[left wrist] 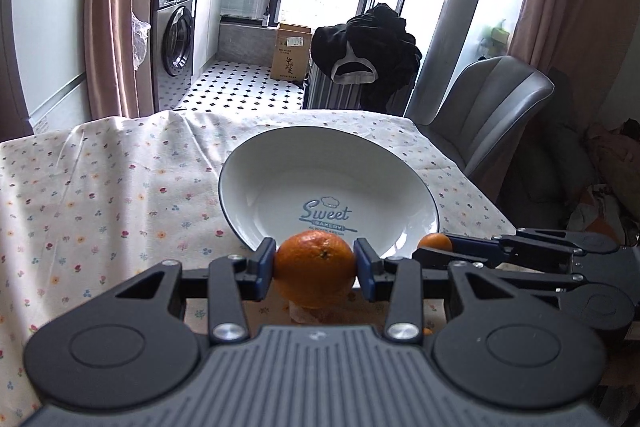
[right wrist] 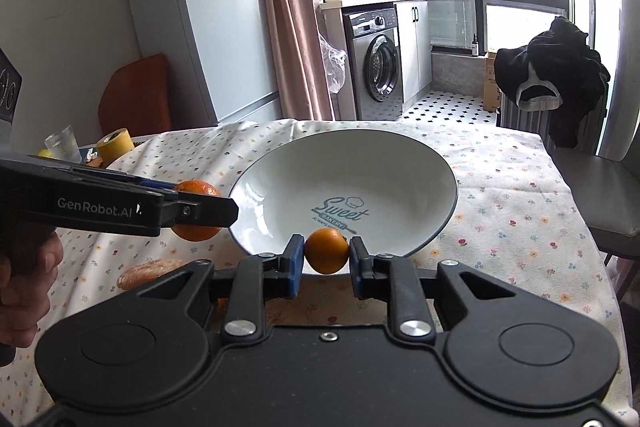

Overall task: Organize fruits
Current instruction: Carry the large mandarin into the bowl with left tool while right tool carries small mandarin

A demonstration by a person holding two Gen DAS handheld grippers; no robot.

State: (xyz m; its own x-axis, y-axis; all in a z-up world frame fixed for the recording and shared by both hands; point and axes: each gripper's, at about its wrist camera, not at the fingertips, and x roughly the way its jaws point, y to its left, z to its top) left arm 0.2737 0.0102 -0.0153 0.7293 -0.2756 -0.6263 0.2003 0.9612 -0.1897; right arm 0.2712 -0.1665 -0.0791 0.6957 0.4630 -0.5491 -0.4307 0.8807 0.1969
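L gripper (left wrist: 315, 265) clamps big orange (left wrist: 314, 273), R gripper (right wrist: 326, 253) clamps small orange (right wrist: 327, 251). Both at near rim of empty plate (left wrist: 240, 163); plate lies just beyond, R slightly nearer.

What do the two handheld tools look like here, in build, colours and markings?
Both are matte black linkage frames with silver pivot bolts and ribbed grey bodies. The left tool and the right tool carry blue pads on their fingers. The left tool's side bears white "GenRobot.AI" lettering in the right wrist view. No cables or sleeves show.
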